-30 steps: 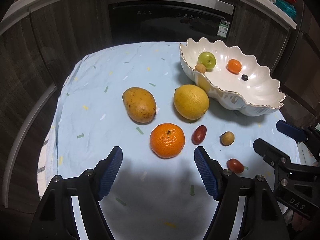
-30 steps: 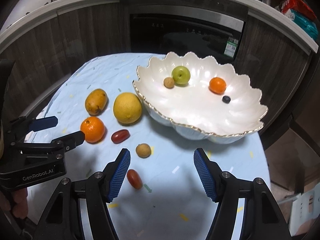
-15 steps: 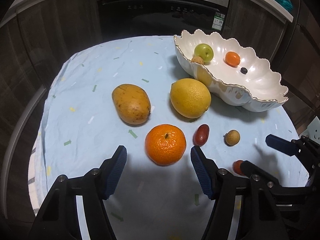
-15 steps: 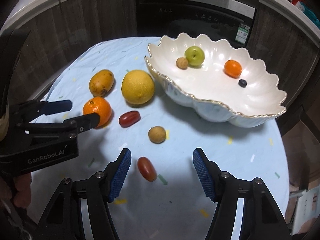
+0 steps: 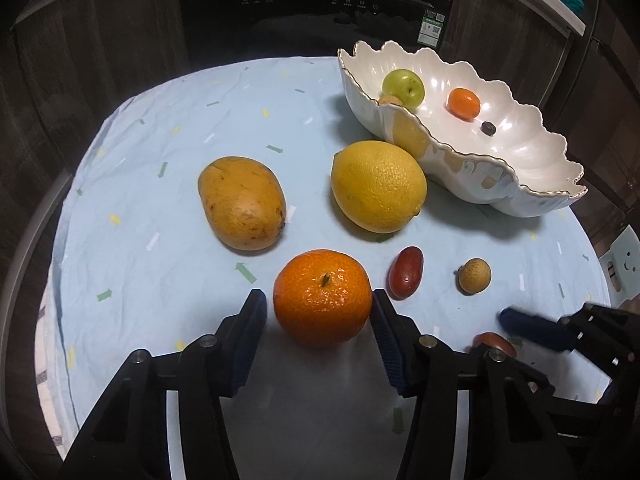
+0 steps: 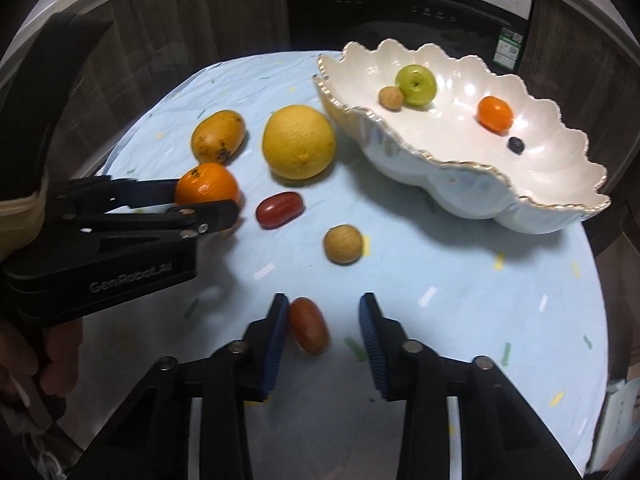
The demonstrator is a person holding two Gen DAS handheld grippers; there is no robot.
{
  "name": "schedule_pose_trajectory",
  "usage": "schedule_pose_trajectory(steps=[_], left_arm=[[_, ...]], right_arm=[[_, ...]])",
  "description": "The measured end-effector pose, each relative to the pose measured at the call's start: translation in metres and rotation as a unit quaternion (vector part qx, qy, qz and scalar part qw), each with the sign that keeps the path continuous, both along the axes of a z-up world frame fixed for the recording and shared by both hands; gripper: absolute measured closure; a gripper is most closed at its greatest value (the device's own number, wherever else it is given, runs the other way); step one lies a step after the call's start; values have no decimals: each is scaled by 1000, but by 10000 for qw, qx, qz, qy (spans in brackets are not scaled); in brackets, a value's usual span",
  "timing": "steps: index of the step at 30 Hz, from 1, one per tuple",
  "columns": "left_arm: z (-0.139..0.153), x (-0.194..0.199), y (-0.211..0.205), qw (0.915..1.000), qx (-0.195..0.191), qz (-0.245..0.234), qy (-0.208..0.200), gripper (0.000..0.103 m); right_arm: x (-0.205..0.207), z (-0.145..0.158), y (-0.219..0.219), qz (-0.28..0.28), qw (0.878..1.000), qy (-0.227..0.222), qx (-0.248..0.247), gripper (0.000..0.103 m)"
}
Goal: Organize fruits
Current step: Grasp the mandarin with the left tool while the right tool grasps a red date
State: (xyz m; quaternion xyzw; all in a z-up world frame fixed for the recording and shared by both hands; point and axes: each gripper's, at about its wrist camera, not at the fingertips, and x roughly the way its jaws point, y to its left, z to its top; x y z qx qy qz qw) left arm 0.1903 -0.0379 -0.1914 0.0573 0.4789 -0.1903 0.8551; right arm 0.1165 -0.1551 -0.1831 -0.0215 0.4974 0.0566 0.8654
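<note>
An orange mandarin (image 5: 322, 296) sits on the light blue cloth between the jaws of my left gripper (image 5: 318, 306), which is open and straddles it closely; it also shows in the right wrist view (image 6: 207, 186). My right gripper (image 6: 323, 312) is open around a red date (image 6: 309, 325) that lies against its left pad. A mango (image 5: 241, 202), a big yellow citrus (image 5: 378, 186), a second red date (image 5: 405, 272) and a small tan longan (image 5: 474, 276) lie on the cloth. The white scalloped bowl (image 5: 520, 160) holds a green apple (image 5: 403, 87), a small orange (image 5: 463, 103), a blueberry and a tan fruit.
A dark oven front (image 5: 316, 12) and wooden cabinets stand behind the round table. The cloth's far left part (image 5: 160, 128) is bare. The table edge drops off at the right, near the bowl (image 6: 560, 184).
Both grippers moved forward and down. The left one now straddles the mandarin and the right one straddles the near red date. Both jaws have narrowed.
</note>
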Motion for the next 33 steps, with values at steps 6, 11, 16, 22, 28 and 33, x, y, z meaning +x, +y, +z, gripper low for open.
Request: schedule_pose_trajectory(steps=[6,11,16,22,28,33], left_arm=[[0,-1,-1,10000,5,-23,-16,57],[1,-5,1,10000,12,49,-24,57],[7,-12,4,9999,-12,114,-42,58],[19,-21,5,9998,-42,166,-108,58],[34,-29,1,9996,-86,194,-180,58],[48,-36,-7,9995,-86,169,-255,58]], right_arm=[[-1,0,-3,-51,9999,-28,108,85],[0,5,-5,-93,9998,-84,131,86],[0,12,-6,-137,9997,-144,159,86],[-3,24,-11,-216,9992,-273,191,86],[-4,38,-20,-339,9983,-429,210,86],[-8,51,-30,-449,9970,-601,203,86]])
